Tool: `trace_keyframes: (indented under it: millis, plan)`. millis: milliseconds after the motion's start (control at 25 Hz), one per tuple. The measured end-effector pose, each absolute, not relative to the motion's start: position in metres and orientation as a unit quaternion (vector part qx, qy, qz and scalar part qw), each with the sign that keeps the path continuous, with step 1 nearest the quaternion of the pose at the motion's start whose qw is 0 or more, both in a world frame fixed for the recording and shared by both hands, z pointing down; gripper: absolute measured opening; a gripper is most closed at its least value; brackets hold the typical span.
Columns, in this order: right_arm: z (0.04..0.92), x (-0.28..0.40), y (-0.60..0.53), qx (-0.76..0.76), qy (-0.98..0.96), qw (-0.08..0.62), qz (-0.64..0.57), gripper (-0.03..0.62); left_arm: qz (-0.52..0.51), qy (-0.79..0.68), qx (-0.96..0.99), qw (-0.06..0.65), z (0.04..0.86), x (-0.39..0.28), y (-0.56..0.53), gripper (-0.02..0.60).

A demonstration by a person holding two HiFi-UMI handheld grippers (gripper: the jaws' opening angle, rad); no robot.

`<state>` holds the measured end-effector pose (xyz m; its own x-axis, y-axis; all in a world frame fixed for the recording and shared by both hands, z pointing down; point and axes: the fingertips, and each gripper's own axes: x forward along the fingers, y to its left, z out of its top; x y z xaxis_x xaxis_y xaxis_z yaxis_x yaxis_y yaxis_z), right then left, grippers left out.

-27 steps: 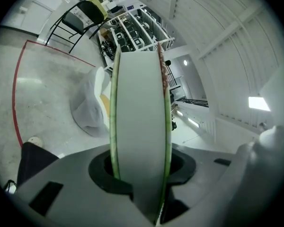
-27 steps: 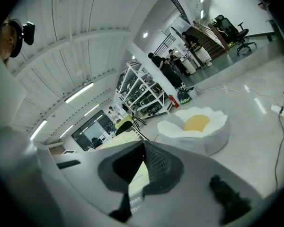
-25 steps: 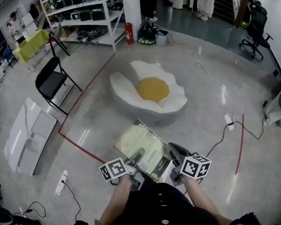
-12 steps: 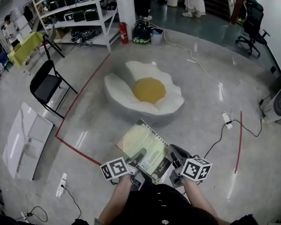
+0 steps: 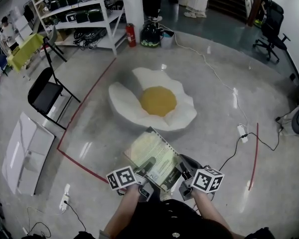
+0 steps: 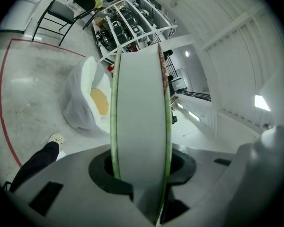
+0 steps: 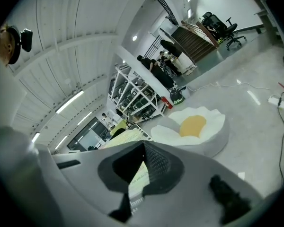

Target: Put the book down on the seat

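Note:
A spiral-bound book with a pale green cover is held flat above the floor, just short of the seat. The seat is a low white cushion shaped like a fried egg with a yellow middle. My left gripper is shut on the book's near edge. In the left gripper view the book stands edge-on between the jaws, with the seat beyond. My right gripper is shut on the book's near right corner. In the right gripper view the book shows past the pads, and the seat lies ahead.
A black folding chair and a white panel are on the left. Red tape runs along the floor. Shelving and a fire extinguisher stand behind the seat. A power strip with cables lies to the right.
The seat has come slightly nearer and lower in the head view. The book and both grippers keep the same hold.

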<state>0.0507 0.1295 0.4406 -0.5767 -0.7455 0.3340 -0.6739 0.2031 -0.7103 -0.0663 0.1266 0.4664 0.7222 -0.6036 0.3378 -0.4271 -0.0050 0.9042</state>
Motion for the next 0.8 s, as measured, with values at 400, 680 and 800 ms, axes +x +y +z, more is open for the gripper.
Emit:
trace_keyframes:
  millis: [400,680,800]
  plan:
    - [0.443,0.057,0.036,-0.471,0.759,0.031,-0.448,0.006,-0.072,-0.347,0.705,0.614,0.463,-0.062,0.024,0.158]
    - [0.439,0.049,-0.022,-0.474,0.757,0.023,-0.450,0.006,-0.072,-0.342,0.696,0.627,0.469,-0.077,-0.038,0.158]
    - [0.438,0.044,-0.048,-0.475,0.756,0.025,-0.450,0.006,-0.068,-0.337,0.698,0.627,0.470,-0.081,-0.066,0.158]
